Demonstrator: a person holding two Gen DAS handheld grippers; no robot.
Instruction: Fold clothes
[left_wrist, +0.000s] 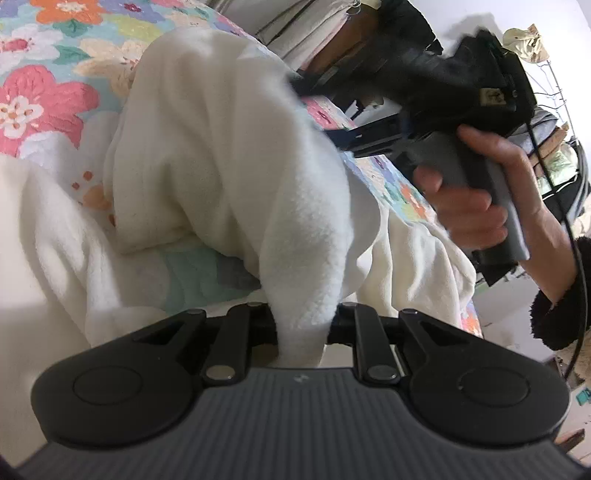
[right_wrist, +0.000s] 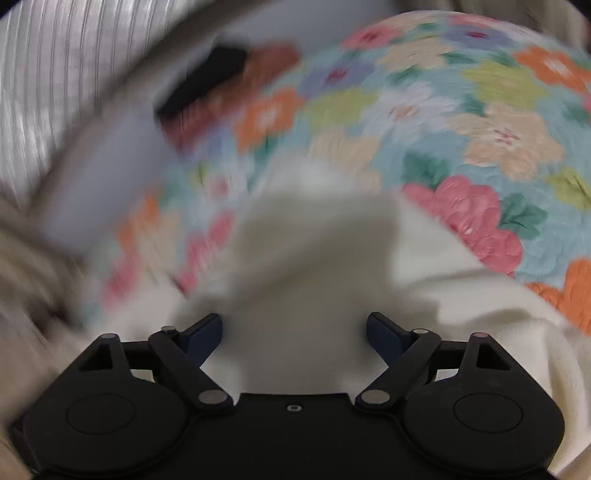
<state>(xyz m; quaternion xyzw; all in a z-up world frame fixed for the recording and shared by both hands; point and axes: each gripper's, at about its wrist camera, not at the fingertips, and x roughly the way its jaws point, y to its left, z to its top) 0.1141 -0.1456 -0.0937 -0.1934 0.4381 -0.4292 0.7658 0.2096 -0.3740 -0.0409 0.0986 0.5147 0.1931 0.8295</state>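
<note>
The left wrist view looks along its own gripper, close over a white fleece garment on a flowered bedspread, facing the other gripper in the person's hand; the right wrist view, blurred, tilts down over the same garment and bedspread; both share these.

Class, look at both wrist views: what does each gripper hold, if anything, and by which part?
The left gripper is shut on a bunched fold of the white fleece garment. The right gripper is open, holding nothing; the fleece only lies between its fingers.
</note>
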